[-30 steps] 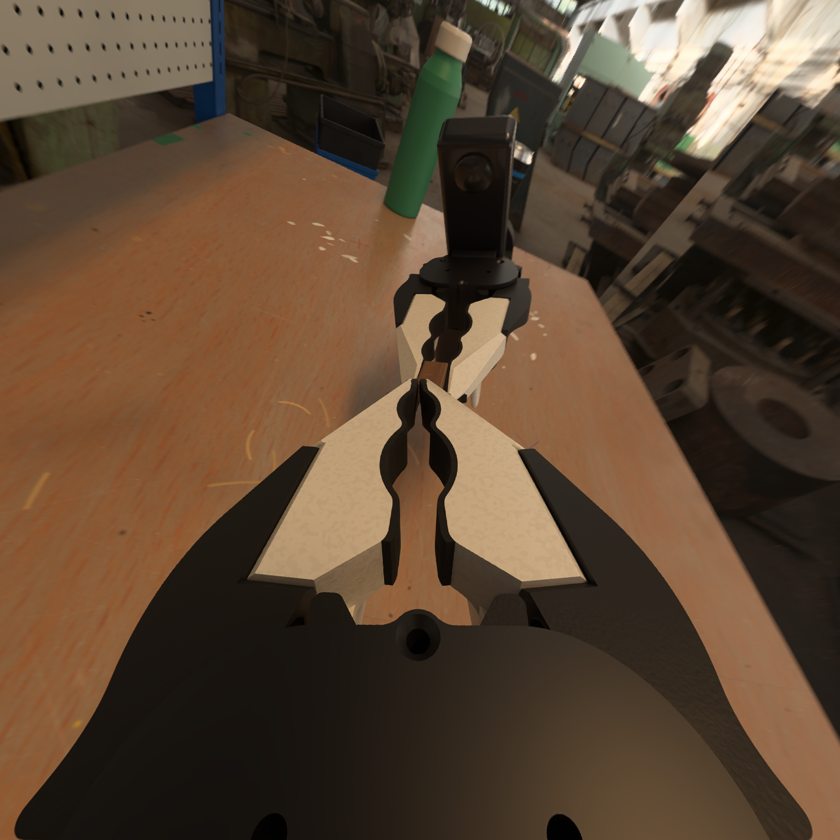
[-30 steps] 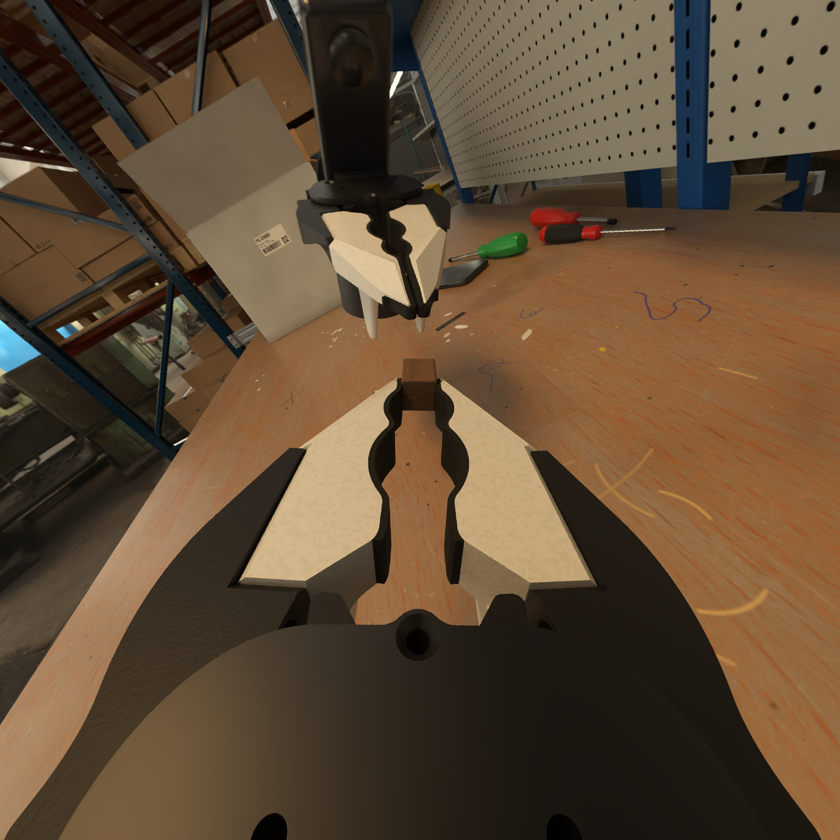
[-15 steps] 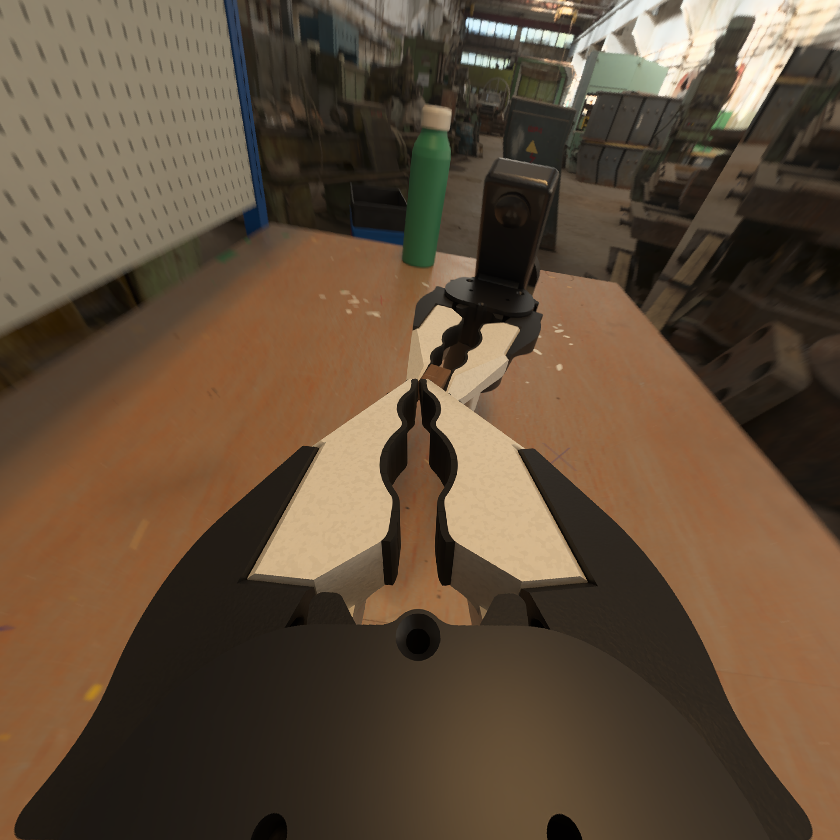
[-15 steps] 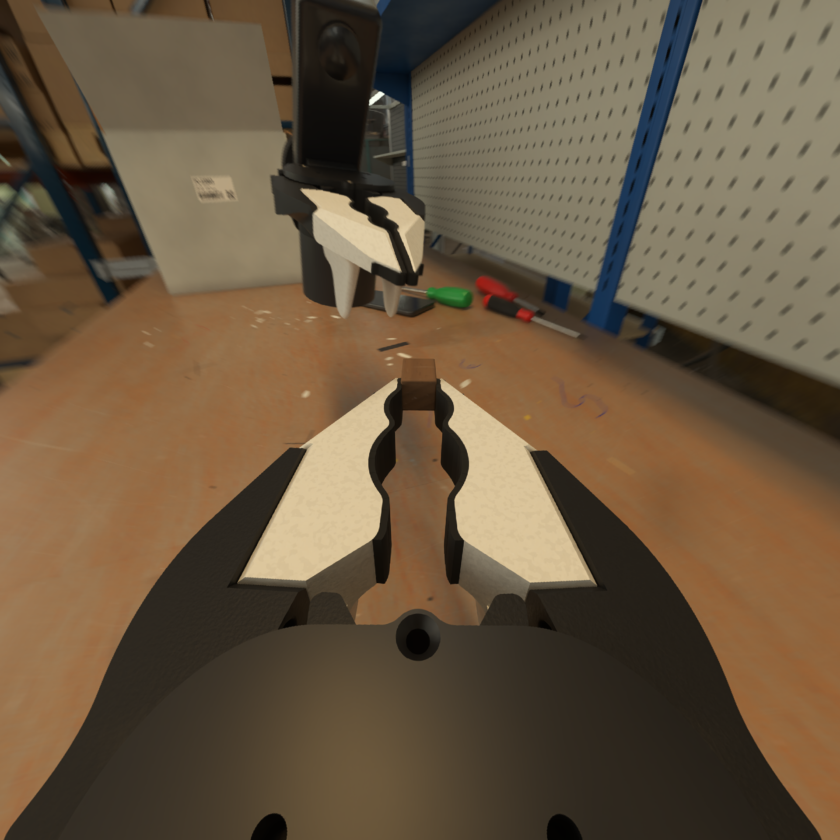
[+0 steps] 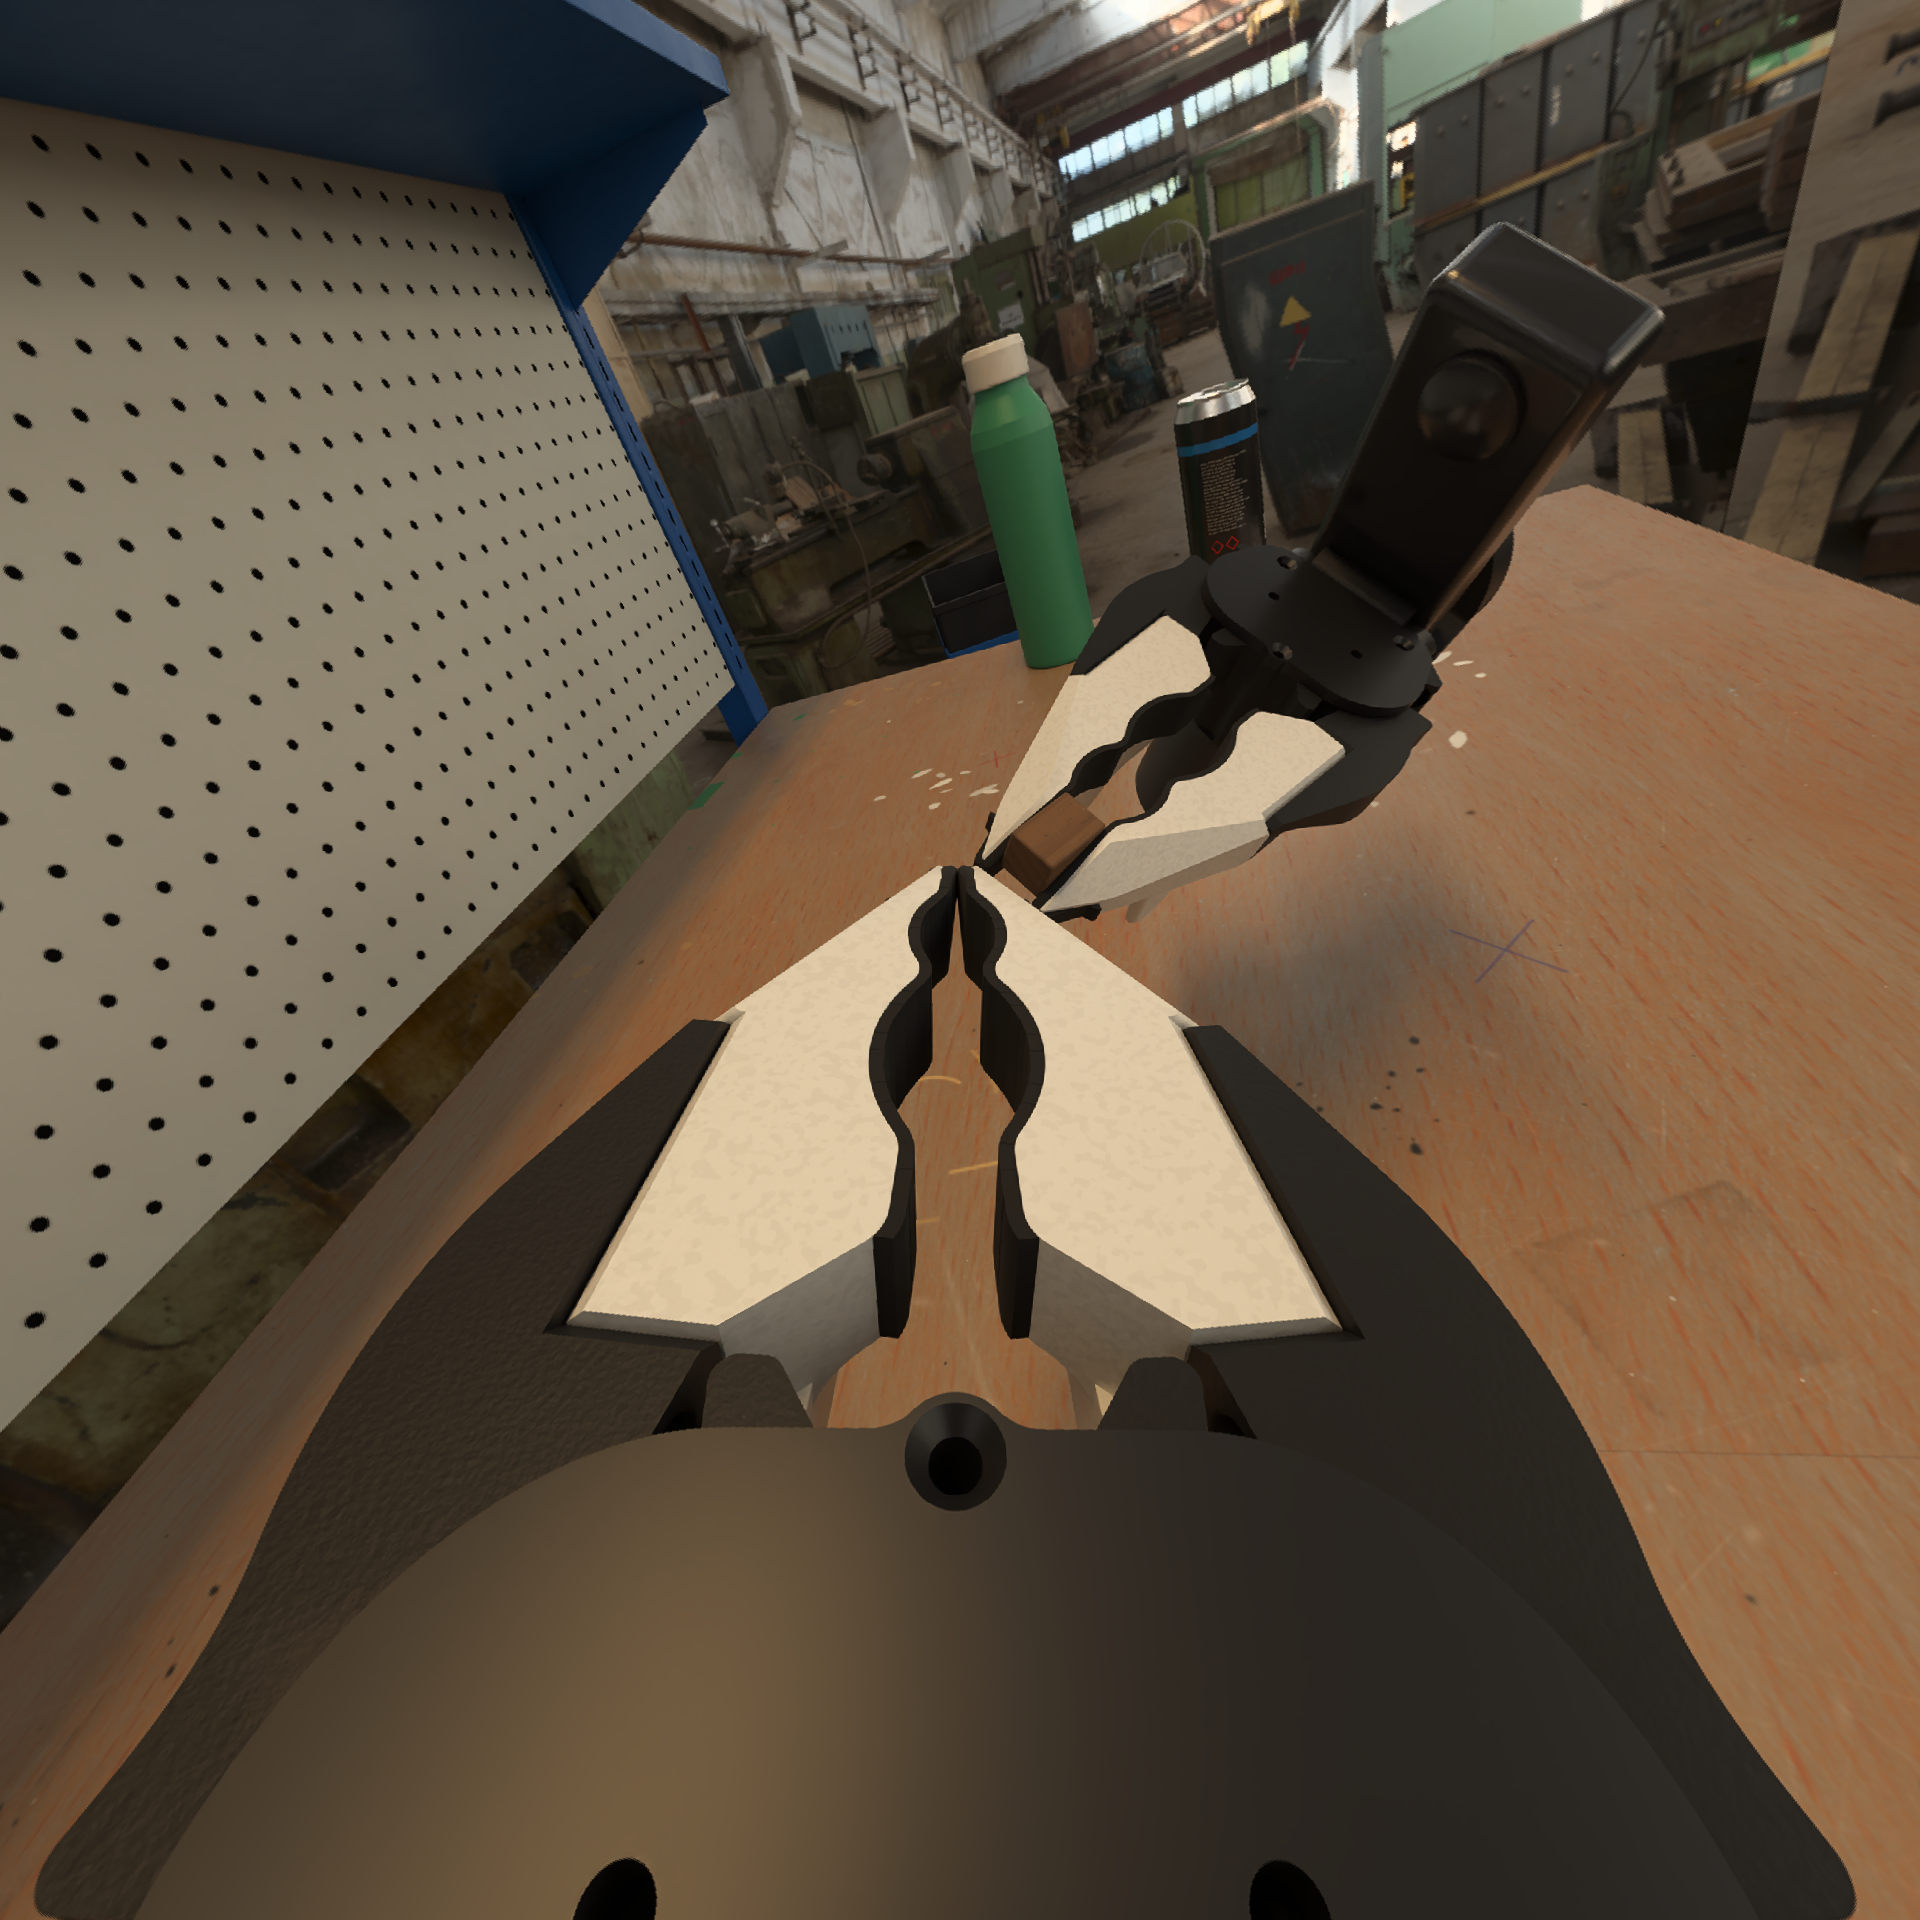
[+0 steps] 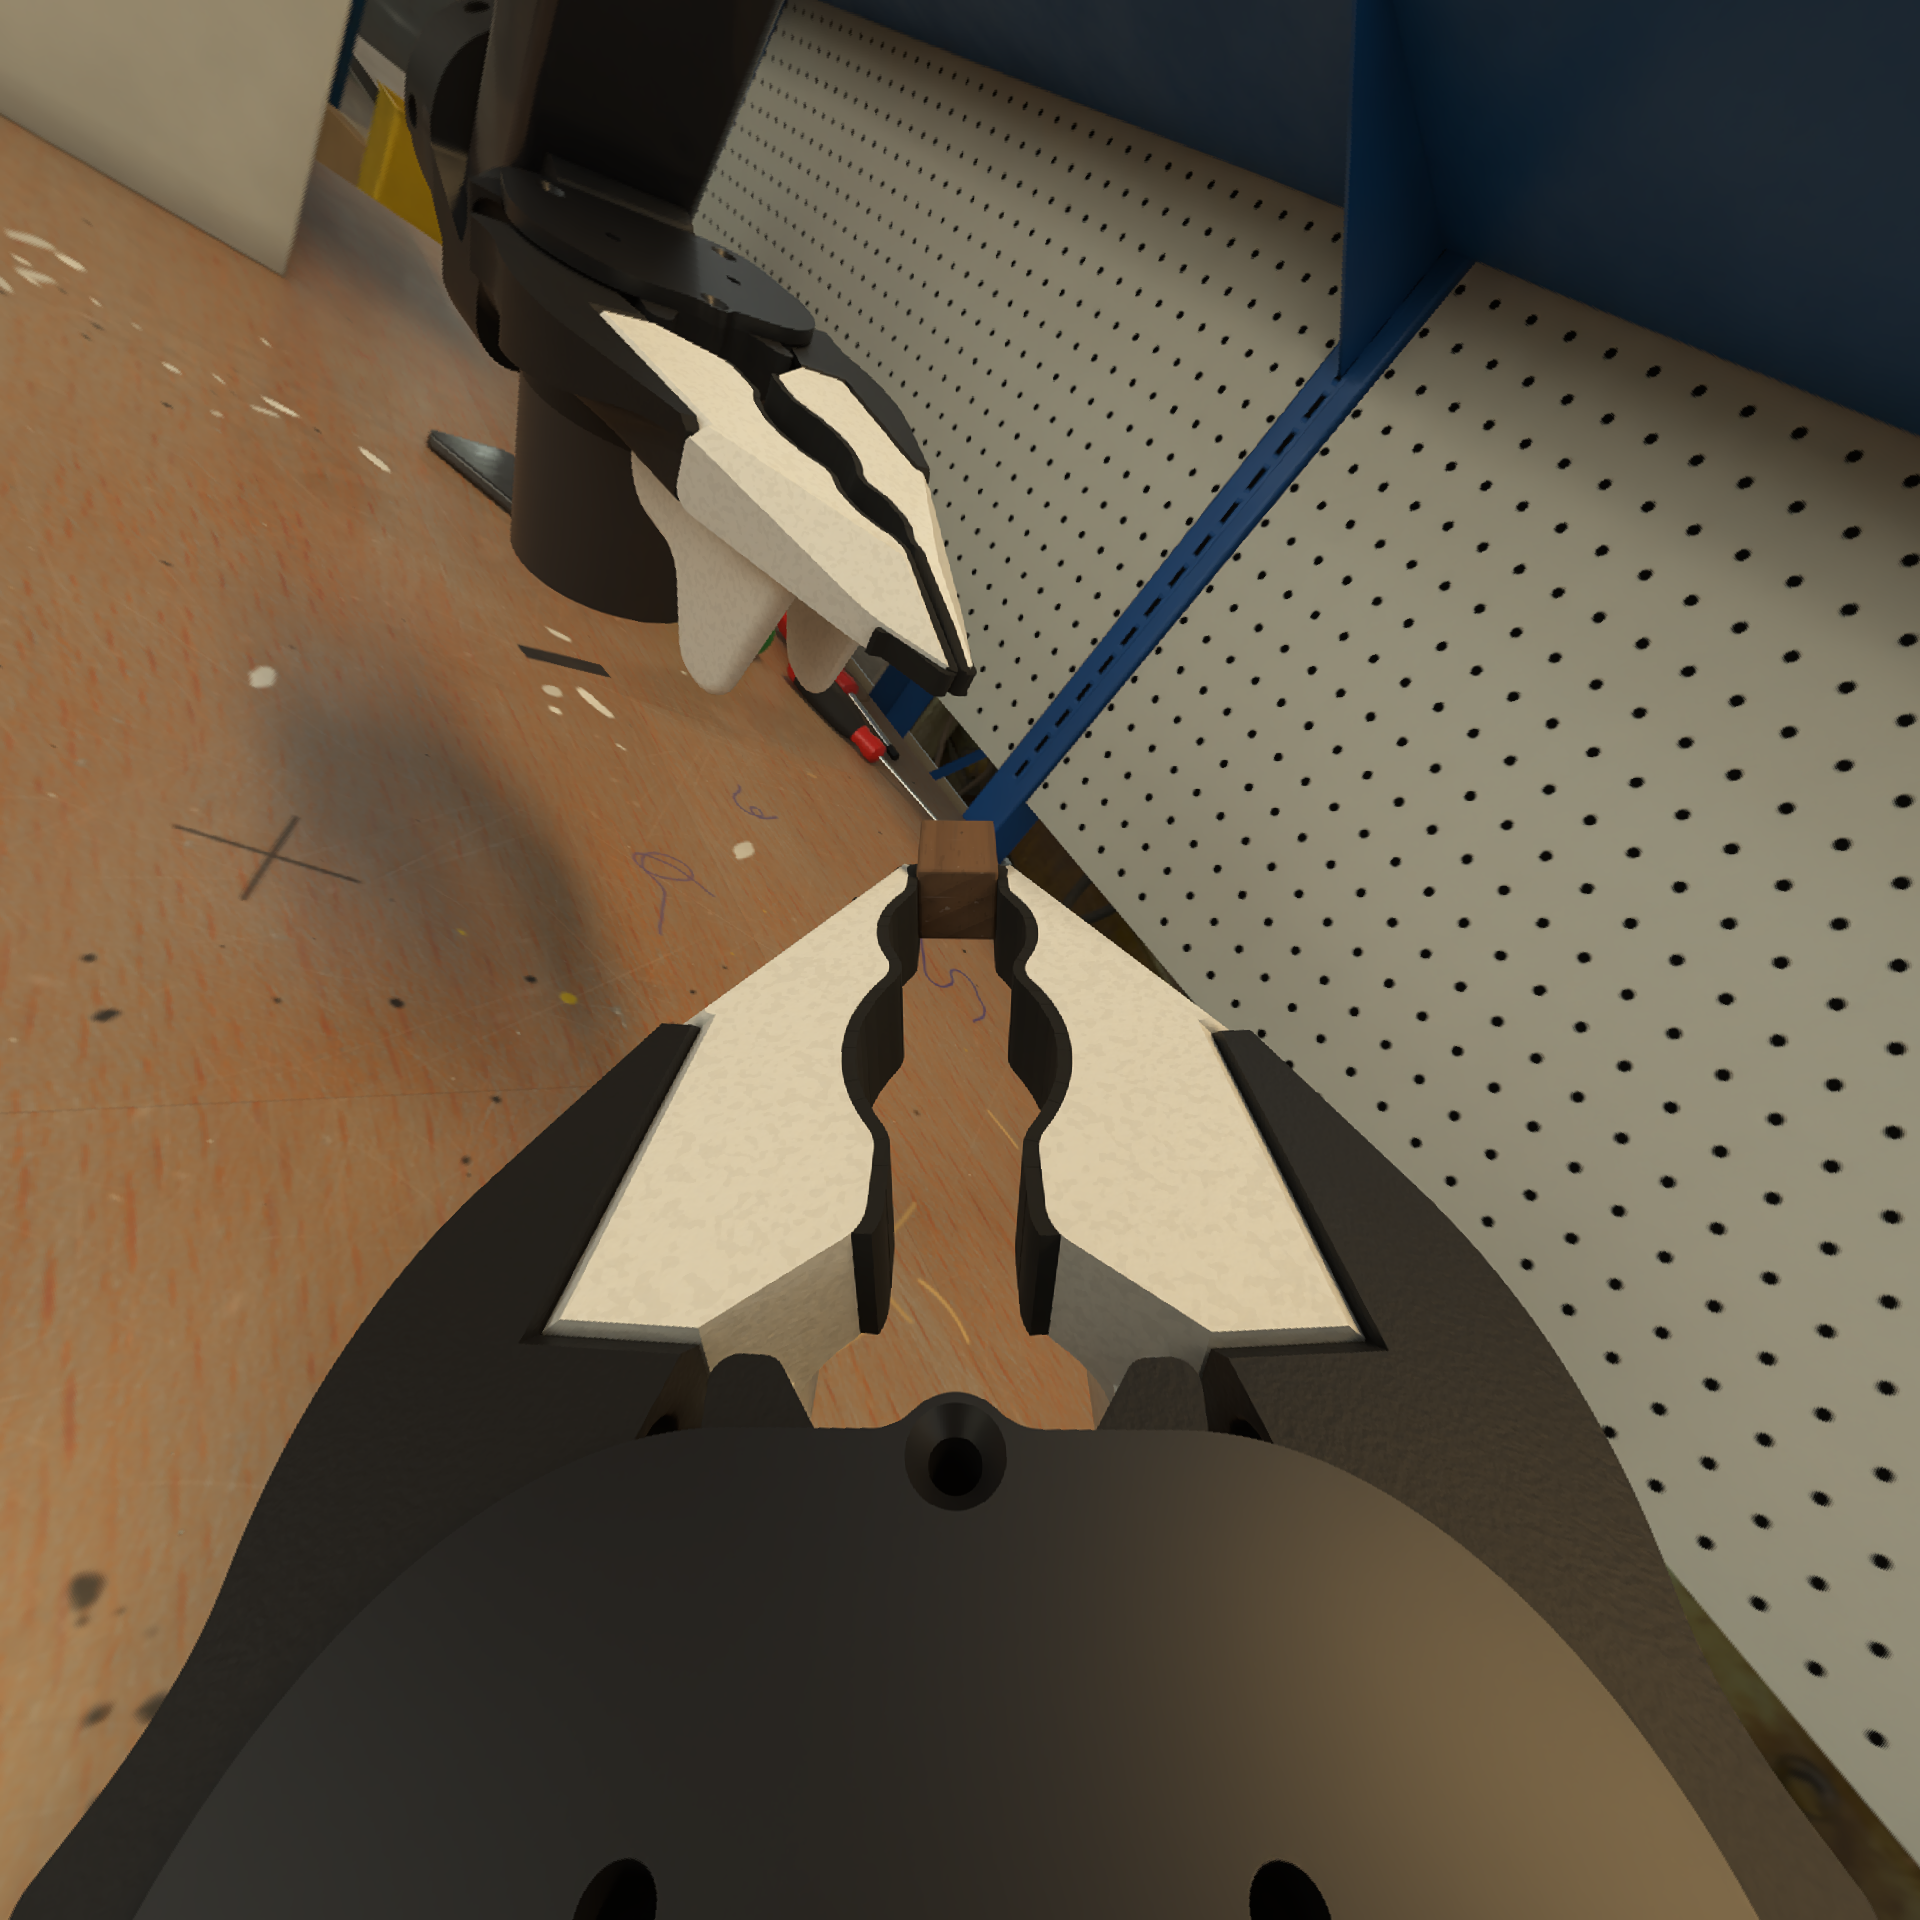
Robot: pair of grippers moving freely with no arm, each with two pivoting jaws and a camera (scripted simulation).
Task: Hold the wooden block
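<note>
**Right gripper holds the wooden block above the bench, close to the pegboard**

The right gripper (image 6: 957, 883) has its two fingers closed onto the wooden block (image 6: 957, 880), which sits pinched between the fingertips and is lifted clear of the workbench (image 6: 312, 1039). In the left wrist view the same block (image 5: 1055, 840) shows at 12 o'clock, just beyond the left gripper (image 5: 956, 883), whose fingertips are pressed together on nothing. The two grippers point tip to tip and sit very near each other, apart by a narrow gap.

Room is tight on one side. The pegboard (image 6: 1558, 831) and its blue upright (image 6: 1174, 582) run from 12 to 4 o'clock in the right wrist view, right beside the block; the bench's back edge lies under them. From 8 to 11 o'clock the bench top lies open, marked with paint flecks and a pencilled cross (image 6: 268, 857).

In the left wrist view a green bottle (image 5: 1023, 509) and a dark can (image 5: 1218, 473) stand at 12 to 1 o'clock near the far edge of the bench, well apart from the grippers. A black cylinder (image 6: 582, 520) stands behind the left gripper in the right wrist view, at 11 o'clock.
</note>
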